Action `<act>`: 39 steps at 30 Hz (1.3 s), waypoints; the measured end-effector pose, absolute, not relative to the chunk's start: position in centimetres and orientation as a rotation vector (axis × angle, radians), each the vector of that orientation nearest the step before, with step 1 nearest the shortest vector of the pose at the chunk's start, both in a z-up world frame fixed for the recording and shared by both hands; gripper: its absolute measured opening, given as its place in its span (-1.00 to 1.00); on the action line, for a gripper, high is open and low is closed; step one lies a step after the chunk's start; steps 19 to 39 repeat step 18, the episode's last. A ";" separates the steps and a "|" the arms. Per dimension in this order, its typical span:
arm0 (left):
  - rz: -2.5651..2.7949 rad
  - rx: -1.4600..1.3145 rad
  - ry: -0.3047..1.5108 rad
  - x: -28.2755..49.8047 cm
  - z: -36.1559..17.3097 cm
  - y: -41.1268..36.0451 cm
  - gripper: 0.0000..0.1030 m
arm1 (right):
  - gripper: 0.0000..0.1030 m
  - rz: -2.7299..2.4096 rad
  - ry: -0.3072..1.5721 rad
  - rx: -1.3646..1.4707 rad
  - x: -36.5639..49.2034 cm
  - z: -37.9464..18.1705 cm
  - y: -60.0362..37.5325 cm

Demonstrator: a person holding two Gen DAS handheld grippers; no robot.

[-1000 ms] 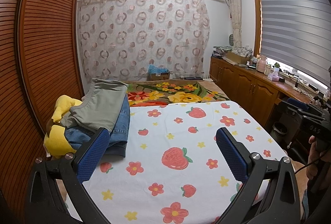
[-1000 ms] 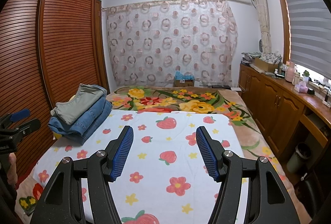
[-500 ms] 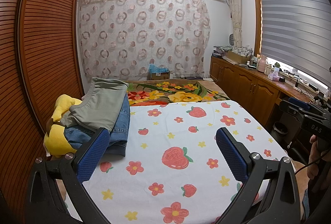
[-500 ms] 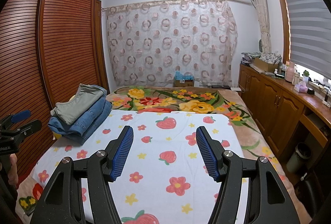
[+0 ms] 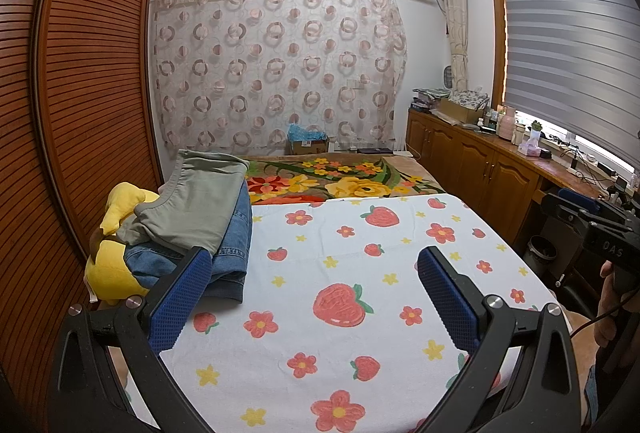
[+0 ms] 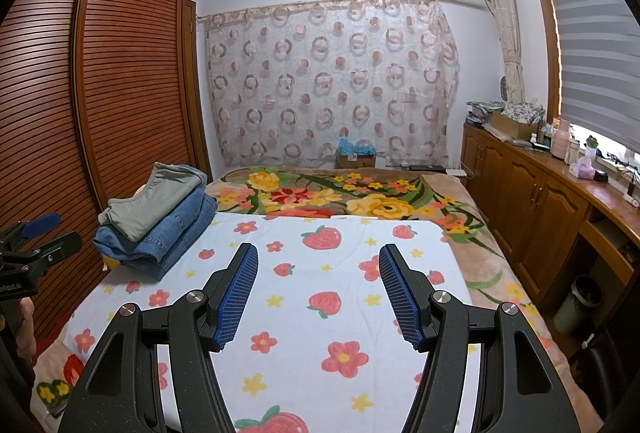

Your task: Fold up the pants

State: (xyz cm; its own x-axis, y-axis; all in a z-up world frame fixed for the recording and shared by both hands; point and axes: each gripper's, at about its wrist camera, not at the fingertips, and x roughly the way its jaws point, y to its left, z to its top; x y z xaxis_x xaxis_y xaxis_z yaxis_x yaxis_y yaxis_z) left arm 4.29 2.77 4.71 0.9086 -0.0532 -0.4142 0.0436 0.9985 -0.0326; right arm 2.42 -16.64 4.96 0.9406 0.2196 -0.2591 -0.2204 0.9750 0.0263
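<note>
Left tongs (image 5: pixel 314 269): blue pads spread wide, nothing between them, held above the strawberry-print sheet (image 5: pixel 360 273) on the bed. Right tongs (image 6: pixel 318 269): also parted, somewhat less wide, empty, above the same sheet (image 6: pixel 320 285). Pants: a folded stack at the sheet's left edge beside the slatted wardrobe (image 5: pixel 88 93), grey-green pants (image 5: pixel 196 205) on top of blue jeans (image 5: pixel 232 245); same stack in the right view, grey-green (image 6: pixel 152 201) over denim (image 6: pixel 176 233). A yellow plush toy (image 5: pixel 116 257) lies against the stack on its wardrobe side. Beyond the sheet, a floral blanket (image 5: pixel 344 181). Containers: a cardboard box (image 5: pixel 308 145) beyond the blanket holds something blue, unidentifiable; a bin (image 6: pixel 578 303) stands by the cabinets, contents not visible.
</note>
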 end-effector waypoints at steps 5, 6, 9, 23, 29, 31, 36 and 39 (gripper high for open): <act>-0.050 -0.023 0.428 4.3 4.7 2.8 1.00 | 0.26 0.225 0.264 -0.002 2.4 5.0 -16.6; -0.050 -0.023 0.428 4.3 4.7 2.8 1.00 | 0.26 0.225 0.265 -0.001 2.4 4.9 -16.6; -0.050 -0.023 0.427 4.3 4.7 2.8 1.00 | 0.26 0.223 0.266 -0.001 2.4 4.8 -16.6; -0.049 -0.023 0.429 4.3 4.7 2.8 1.00 | 0.26 0.223 0.266 -0.001 2.4 4.8 -16.5; -0.049 -0.023 0.429 4.3 4.7 2.8 1.00 | 0.26 0.223 0.266 -0.001 2.4 4.8 -16.5; -0.049 -0.023 0.429 4.3 4.7 2.8 1.00 | 0.26 0.223 0.266 -0.001 2.4 4.8 -16.5; -0.049 -0.023 0.429 4.3 4.7 2.8 1.00 | 0.26 0.223 0.266 -0.001 2.4 4.8 -16.5; -0.049 -0.023 0.429 4.3 4.7 2.8 1.00 | 0.26 0.223 0.266 -0.001 2.4 4.8 -16.5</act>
